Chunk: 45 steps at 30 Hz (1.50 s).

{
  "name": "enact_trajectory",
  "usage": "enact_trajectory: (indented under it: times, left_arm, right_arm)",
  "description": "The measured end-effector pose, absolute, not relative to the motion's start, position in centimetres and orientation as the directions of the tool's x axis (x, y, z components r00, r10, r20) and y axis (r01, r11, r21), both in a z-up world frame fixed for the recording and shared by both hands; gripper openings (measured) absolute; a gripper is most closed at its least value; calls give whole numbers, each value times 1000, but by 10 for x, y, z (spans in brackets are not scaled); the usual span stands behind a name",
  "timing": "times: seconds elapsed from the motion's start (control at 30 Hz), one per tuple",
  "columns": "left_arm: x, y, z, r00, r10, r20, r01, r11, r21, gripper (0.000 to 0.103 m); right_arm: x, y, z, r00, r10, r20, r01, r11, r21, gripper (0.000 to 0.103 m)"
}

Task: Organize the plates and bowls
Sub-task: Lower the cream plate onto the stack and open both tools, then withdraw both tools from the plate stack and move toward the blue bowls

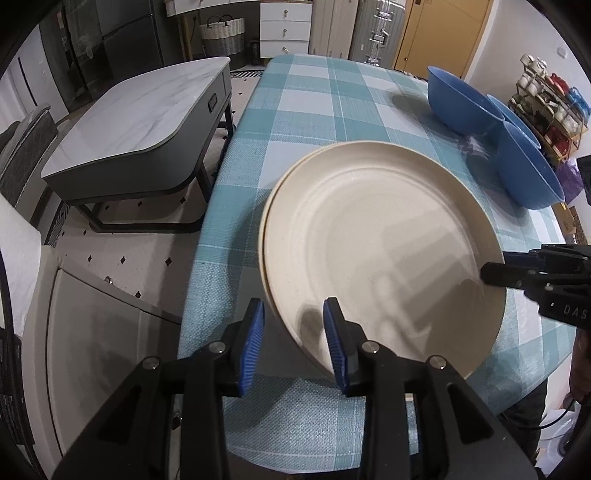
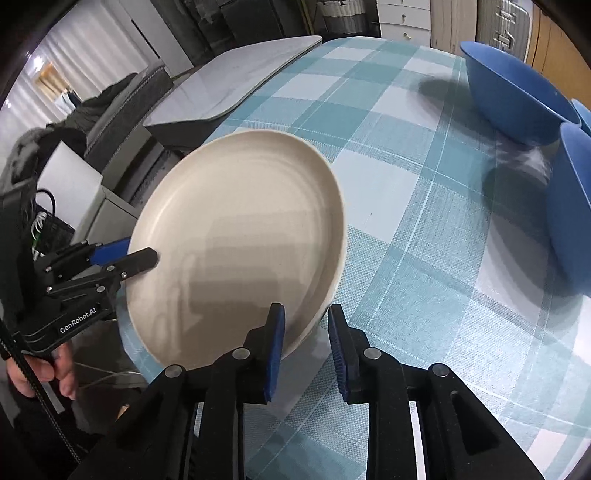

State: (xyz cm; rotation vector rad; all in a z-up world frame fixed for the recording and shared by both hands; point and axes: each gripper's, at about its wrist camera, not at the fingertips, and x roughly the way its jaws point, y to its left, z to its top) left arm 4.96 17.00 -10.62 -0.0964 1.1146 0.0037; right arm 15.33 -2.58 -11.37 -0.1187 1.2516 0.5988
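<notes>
Two cream plates (image 1: 380,243) lie stacked on the checked tablecloth (image 1: 314,110), the upper one slightly offset. My left gripper (image 1: 293,306) straddles the stack's near rim with its blue pads (image 1: 255,343) apart from it, so it is open. My right gripper (image 2: 306,312) straddles the opposite rim of the plates (image 2: 236,236); a gap shows beside its right pad, so it is open too. Each gripper appears in the other's view: the right gripper (image 1: 495,264) and the left gripper (image 2: 142,250). Three blue bowls (image 1: 461,103) stand at the table's far right.
A grey marble-top side table (image 1: 140,122) stands left of the dining table, over a tiled floor. A rack of cups (image 1: 546,103) sits against the right wall. White drawers (image 1: 284,26) and a basket (image 1: 221,33) are at the back. A hand (image 2: 55,373) holds the left gripper.
</notes>
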Motion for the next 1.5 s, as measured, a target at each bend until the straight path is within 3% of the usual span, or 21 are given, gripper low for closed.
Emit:
enact_trajectory:
  times: [0.1, 0.23, 0.57, 0.67, 0.7, 0.73, 0.8, 1.0, 1.1, 1.3, 1.5]
  left_arm:
    - [46, 175, -101, 464, -35, -885, -75, 994, -78, 42]
    - [44, 177, -91, 492, -31, -870, -96, 991, -90, 45]
    - [38, 146, -52, 604, -12, -797, -71, 995, -68, 51]
    - [36, 128, -39, 640, -33, -768, -39, 996, -76, 53]
    - [36, 123, -35, 649, -40, -760, -30, 996, -78, 59]
    - [37, 116, -31, 660, -49, -749, -19, 997, -81, 74]
    - [36, 103, -23, 695, -53, -717, 0, 997, -74, 91]
    - [44, 57, -5, 756, -112, -645, 86, 994, -72, 93]
    - [50, 38, 0, 774, -152, -615, 115, 988, -99, 97]
    - [58, 9, 7, 820, -191, -540, 133, 980, -146, 99]
    - [71, -21, 15, 884, -111, -454, 94, 994, -60, 103]
  right_arm:
    - [153, -35, -101, 243, 376, -894, -472, 851, 230, 26]
    - [148, -49, -81, 343, 397, -851, -452, 864, 221, 47]
    - [125, -75, -49, 473, 431, -769, -419, 878, 234, 50]
    - [117, -90, -40, 535, 440, -721, -401, 884, 243, 60]
    - [115, -95, -37, 552, 445, -706, -397, 884, 247, 62]
    - [112, -100, -34, 571, 448, -688, -392, 885, 251, 66]
    - [105, -112, -27, 608, 449, -655, -382, 889, 255, 71]
    - [87, -143, -9, 712, 406, -573, -343, 913, 220, 86]
    - [75, -165, 3, 794, 335, -508, -287, 942, 172, 102]
    - [58, -192, 15, 876, 245, -415, -231, 969, 85, 102]
    - [49, -217, 23, 937, 117, -330, -114, 993, 30, 102]
